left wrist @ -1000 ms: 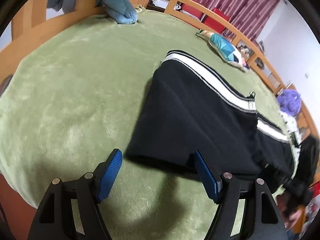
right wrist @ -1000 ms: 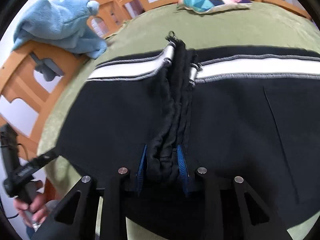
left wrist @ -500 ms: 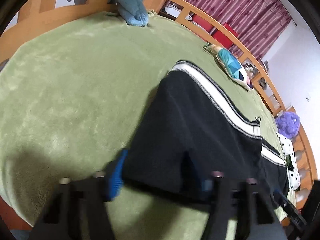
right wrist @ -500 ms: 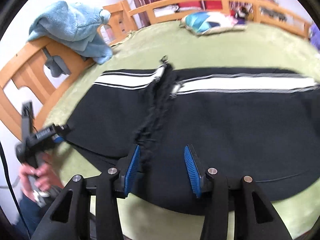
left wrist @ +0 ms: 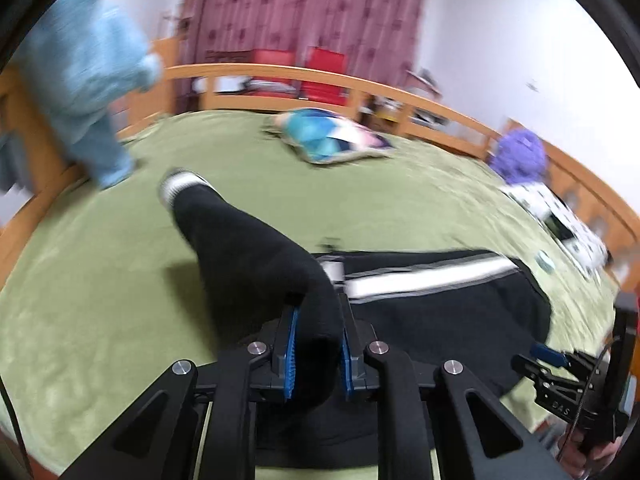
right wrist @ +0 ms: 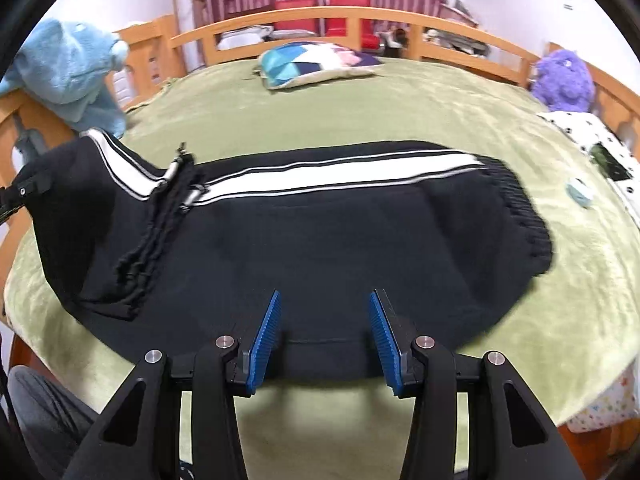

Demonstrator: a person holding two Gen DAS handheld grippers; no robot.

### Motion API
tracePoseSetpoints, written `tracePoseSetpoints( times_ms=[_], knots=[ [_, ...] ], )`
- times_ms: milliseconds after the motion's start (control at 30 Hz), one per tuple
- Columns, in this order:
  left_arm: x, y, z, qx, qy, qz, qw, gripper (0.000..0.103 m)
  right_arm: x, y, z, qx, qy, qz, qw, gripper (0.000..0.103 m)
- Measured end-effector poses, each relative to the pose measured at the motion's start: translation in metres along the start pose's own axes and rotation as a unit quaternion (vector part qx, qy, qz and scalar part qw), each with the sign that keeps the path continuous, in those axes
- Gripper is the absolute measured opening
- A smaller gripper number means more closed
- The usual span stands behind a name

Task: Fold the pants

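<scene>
Left tongs (left wrist: 316, 342) are pinching the leg end of the black pants (right wrist: 320, 236) and holding it up off the green bed (right wrist: 420, 116); that view's pretty blurry though. Right tongs (right wrist: 324, 338) are spread, hovering at the near edge of the pants.

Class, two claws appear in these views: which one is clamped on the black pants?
The left claw: its blue pads are closed on a lifted fold of the black pants. The right claw stands open, empty, above the fabric.
</scene>
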State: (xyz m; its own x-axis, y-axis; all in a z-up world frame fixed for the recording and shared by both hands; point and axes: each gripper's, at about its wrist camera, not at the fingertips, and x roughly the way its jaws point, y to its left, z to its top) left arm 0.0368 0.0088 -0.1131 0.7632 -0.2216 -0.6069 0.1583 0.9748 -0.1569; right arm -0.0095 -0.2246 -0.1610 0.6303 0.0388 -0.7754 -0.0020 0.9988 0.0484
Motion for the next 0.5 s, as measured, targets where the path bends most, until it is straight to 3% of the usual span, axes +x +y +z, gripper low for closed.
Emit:
tracePoseSetpoints(
  times_ms=[167,300,500],
  knots=[
    [0.022,-0.065,-0.011,0.048,0.029,-0.039,0.9977,0.016,-0.014,-0.036,-0.013,0.029,0.023,-0.005,0.999,0.046],
    [0.041,-0.099,-0.027,0.055,0.065,-0.067,0.9941,0.016,-0.025,-0.063,-0.029,0.056,0.028,-0.007,0.998,0.048],
    [0.058,-0.111,-0.047,0.054,0.102,-0.055,0.9919,0.017,-0.029,-0.093,-0.049,0.098,0.050,0.003,0.994,0.049]
  ],
)
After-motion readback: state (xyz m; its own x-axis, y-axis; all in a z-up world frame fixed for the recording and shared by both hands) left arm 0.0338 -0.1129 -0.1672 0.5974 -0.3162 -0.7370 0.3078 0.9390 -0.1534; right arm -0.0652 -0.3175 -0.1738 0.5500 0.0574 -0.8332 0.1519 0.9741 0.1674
